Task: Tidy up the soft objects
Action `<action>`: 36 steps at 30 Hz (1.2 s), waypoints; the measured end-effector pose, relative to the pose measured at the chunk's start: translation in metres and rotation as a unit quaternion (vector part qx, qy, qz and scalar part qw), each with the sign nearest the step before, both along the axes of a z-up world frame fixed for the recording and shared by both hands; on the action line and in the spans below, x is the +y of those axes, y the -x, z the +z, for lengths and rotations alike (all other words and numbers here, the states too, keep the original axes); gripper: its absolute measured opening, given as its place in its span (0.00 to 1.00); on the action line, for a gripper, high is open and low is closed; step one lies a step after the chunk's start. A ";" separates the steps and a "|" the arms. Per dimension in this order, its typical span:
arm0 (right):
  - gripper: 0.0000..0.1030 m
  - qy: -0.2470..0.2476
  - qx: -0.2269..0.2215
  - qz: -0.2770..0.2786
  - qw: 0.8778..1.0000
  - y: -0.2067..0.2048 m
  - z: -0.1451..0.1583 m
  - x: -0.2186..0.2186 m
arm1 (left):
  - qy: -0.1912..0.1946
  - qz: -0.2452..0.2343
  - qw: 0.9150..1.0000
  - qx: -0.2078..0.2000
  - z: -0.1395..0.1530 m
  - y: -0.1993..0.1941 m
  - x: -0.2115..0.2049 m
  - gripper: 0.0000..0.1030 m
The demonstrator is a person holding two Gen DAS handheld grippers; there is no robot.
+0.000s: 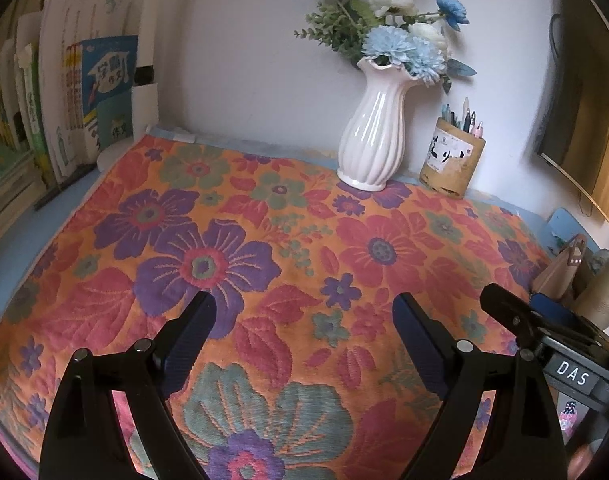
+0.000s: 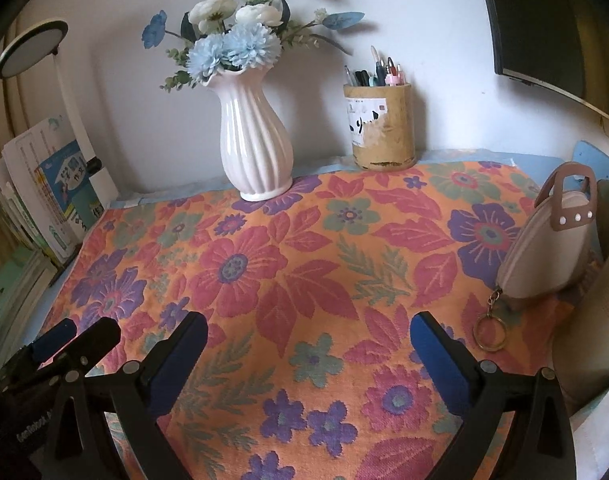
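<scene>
Along the left edge of the table stands a row of books (image 1: 84, 96), upright and packed close, with a white lamp (image 2: 32, 46) just behind them toward the far left corner. A single flowered cloth (image 1: 288, 248) lies flat over nearly the whole table; a strip of blue table (image 1: 8, 276) shows beside its left side and along the far edge. The middle of the cloth is bare, giving open room from the near edge back to the wall.

The left tongs (image 1: 304, 320) hover over the near middle of the cloth, spread wide with nothing between the pads. Just to their right, the right tongs (image 2: 308, 336) are likewise wide apart and empty above the cloth.

At the far edge stand one white ribbed vase (image 2: 256, 144) of blue and white flowers, resting on the cloth's far hem, and to its right one pen holder (image 2: 382, 128) with several pens, just off the cloth by the wall.

Near the right edge one beige pouch (image 2: 544, 248) with a brown handle stands upright on the cloth, its key ring (image 2: 490, 334) lying flat toward the near side.
</scene>
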State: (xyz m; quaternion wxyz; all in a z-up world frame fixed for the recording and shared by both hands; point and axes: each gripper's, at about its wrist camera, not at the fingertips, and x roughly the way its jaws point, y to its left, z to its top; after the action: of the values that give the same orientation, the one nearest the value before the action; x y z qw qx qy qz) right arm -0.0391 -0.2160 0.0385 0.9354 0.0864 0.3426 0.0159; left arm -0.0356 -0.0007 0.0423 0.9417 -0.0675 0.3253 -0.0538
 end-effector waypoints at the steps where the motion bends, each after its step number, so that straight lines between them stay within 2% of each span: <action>1: 0.98 0.000 -0.001 -0.001 1.000 0.000 0.000 0.000 | 0.000 0.001 1.000 0.000 0.000 0.000 0.000 0.87; 36: 0.99 -0.001 0.010 0.002 1.000 -0.001 -0.003 0.004 | 0.000 -0.004 1.000 0.002 -0.001 -0.001 0.001 0.87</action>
State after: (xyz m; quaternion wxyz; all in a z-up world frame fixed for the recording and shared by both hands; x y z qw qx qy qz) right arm -0.0384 -0.2121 0.0351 0.9319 0.0871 0.3518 0.0171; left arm -0.0345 0.0007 0.0410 0.9408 -0.0664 0.3272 -0.0577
